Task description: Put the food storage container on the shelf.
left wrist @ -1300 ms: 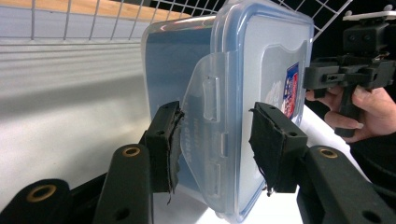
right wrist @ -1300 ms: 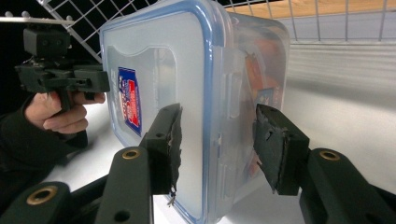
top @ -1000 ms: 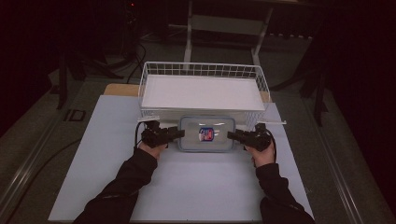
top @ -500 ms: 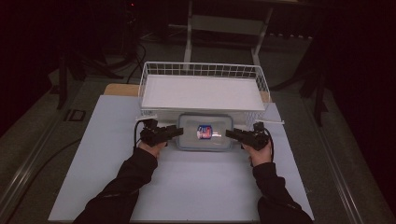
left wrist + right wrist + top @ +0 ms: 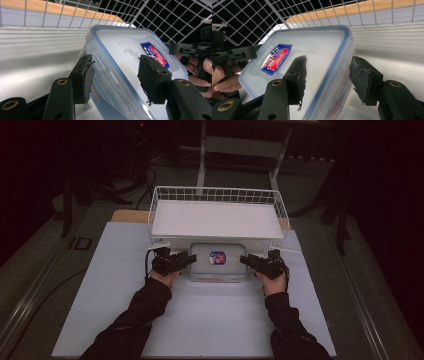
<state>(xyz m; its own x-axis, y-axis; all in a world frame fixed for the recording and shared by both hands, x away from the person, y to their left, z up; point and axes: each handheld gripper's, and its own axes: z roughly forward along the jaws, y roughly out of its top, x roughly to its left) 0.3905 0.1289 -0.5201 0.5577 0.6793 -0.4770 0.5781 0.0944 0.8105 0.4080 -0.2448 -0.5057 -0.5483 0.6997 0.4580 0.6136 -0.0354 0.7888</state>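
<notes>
A clear plastic box (image 5: 218,265) with a blue-rimmed lid and a red and blue label (image 5: 218,257) lies on the white table, just in front of the wire basket. My left gripper (image 5: 189,260) is at its left end. Its jaws have just been opening, and the box's edge (image 5: 112,75) stands between the pads (image 5: 83,77) without being pressed. My right gripper (image 5: 246,261) is at the right end, and its jaws have also just been opening. One of its pads (image 5: 298,75) hovers over the lid (image 5: 312,50), the other stands clear of the box's side.
The white wire basket (image 5: 215,192) with a white floor stands right behind the box, with its mesh close to both grippers. The white table top (image 5: 215,320) stretches toward the person. Dark floor, cables and stand legs surround the table.
</notes>
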